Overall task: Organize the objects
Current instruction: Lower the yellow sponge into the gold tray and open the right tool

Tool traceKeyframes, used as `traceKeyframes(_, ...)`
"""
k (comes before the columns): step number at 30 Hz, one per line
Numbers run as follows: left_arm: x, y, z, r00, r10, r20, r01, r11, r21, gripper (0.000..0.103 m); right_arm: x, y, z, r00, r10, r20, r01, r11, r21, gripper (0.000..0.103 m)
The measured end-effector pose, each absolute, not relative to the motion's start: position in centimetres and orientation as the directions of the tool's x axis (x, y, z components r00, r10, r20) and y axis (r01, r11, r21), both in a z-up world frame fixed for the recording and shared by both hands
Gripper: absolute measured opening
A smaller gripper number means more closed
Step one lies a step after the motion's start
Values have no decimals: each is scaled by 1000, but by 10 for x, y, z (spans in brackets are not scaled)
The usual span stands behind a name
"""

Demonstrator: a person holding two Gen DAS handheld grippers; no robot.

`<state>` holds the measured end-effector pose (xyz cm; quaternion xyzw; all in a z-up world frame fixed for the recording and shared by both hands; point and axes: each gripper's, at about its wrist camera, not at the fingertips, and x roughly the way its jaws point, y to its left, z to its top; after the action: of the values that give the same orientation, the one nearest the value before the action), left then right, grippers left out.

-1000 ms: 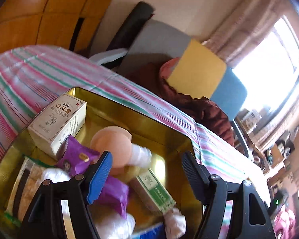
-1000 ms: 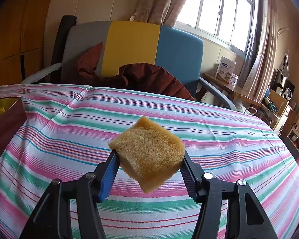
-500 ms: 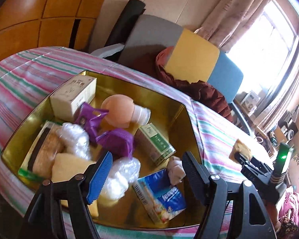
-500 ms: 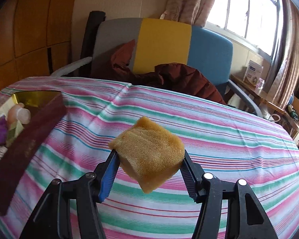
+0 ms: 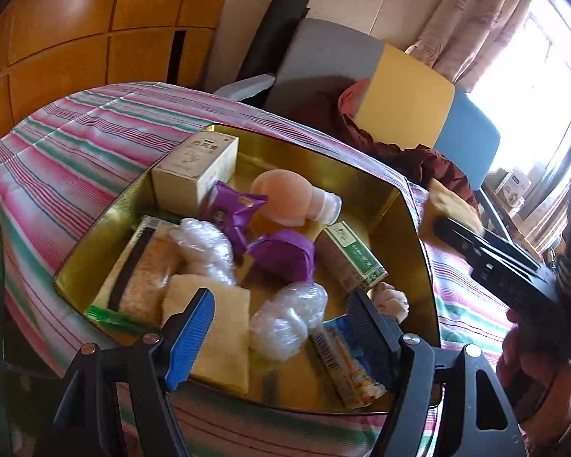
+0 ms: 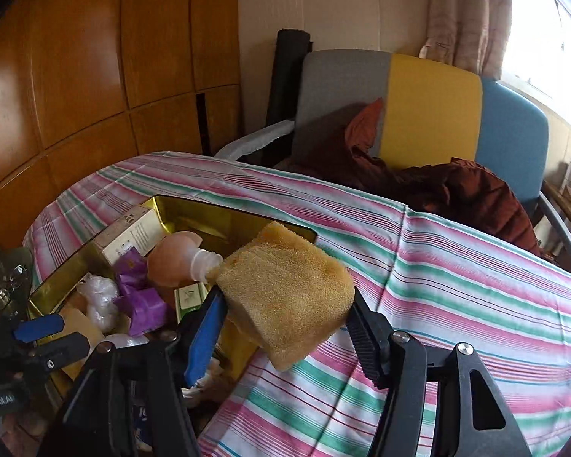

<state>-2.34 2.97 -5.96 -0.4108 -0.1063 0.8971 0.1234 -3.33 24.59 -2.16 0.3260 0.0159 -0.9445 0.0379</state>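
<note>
A gold tin (image 5: 285,141) sits on the striped tablecloth, holding a beige carton (image 5: 196,169), a pink bottle (image 5: 285,200), purple packets (image 5: 281,253), a green box (image 5: 352,255), clear plastic bundles (image 5: 285,316) and a flat yellow sponge (image 5: 213,327). My left gripper (image 5: 281,301) hangs open over the tin's near edge with nothing between its fingers. My right gripper (image 6: 285,301) carries a thick tan sponge (image 6: 285,285) above the tin's right rim (image 6: 224,209). Its jaws are opening, though both pads still touch the sponge. The left wrist view shows that sponge (image 5: 449,205) at the right.
The striped tablecloth (image 6: 456,285) stretches bare to the right of the tin. Behind the table stands a grey, yellow and blue chair (image 6: 430,114) with a dark red jacket (image 6: 456,190) on it. Wooden wall panels (image 6: 76,76) stand at the left. A hand (image 5: 533,361) holds the right gripper.
My right gripper has swung left with the tan sponge, from over bare cloth to the tin's right rim. My left gripper has drawn back, so the whole tin now shows.
</note>
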Motion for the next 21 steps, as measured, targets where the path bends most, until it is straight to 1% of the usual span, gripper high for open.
traceKeyframes(3,-24,28,-58,-632,300,-715,-125,-949,-288,74,-51,227,-26,-771,-65,-634,123,-991,-48,63)
traceKeyframes(8,-22,26,-58,-630,293,-719,-121,-952,-282,74,-77,207,-36,-749,-30,-662,154,-980,-129,65)
traceKeyframes(14,-21,28,-57,-625,288,-726,-129,-955,-268,74,-98,208,-49,-698,-5,-716,146,-980,-135,80)
traceKeyframes(16,-19,30,-57,-624,284,-728,-131,-956,-261,74,-96,212,-49,-704,0,-710,127,-984,-126,82)
traceKeyframes(18,-19,31,-57,-621,282,-731,-131,-957,-258,74,-89,216,-46,-722,-16,-692,114,-989,-96,89)
traceKeyframes(21,-20,32,-59,-609,281,-741,-125,-958,-260,74,-75,220,-41,-736,-27,-676,92,-994,-61,90)
